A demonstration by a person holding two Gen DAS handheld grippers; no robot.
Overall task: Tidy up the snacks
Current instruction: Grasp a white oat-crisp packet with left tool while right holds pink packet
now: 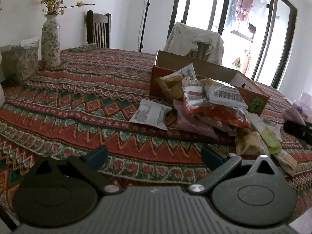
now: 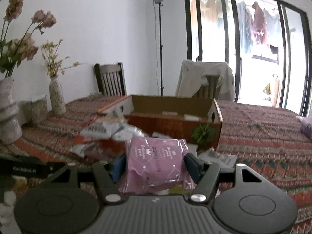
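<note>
Pink snack packet [image 2: 156, 163], held between the blue pads [image 2: 192, 164] of the right gripper [image 2: 156, 165], which pinches it on its left and right edges. In the right wrist view the packet sits at centre, lifted clear of the tablecloth [image 2: 263, 136]. Its printed face is turned up and toward the camera; the line of dark print runs away from the gripper, so the long axis appears to lie roughly along the fingers, from 6 o'clock toward 12 o'clock, with the crimped far edge pointing at the cardboard box [image 2: 175, 117]. How far the near end extends is hidden by the gripper body.

The open box stands at 12 o'clock from the packet, well apart, its near wall facing the gripper. A loose heap of other packets [image 1: 210, 101] lies against the box's front, at 10 to 11 o'clock in the right wrist view.

The left gripper [image 1: 154, 154] is spread wide with nothing between its pads, hovering over bare cloth; the heap lies at its 1 o'clock.

Risks, as judged: the wrapper is soft and air-filled, so the grip on its sides may buckle it and let it slide out during carriage. A low approach could catch the box's near wall or drag through the heap. A vase [image 2: 56, 97] stands at 10 o'clock, far enough to be of small concern.
</note>
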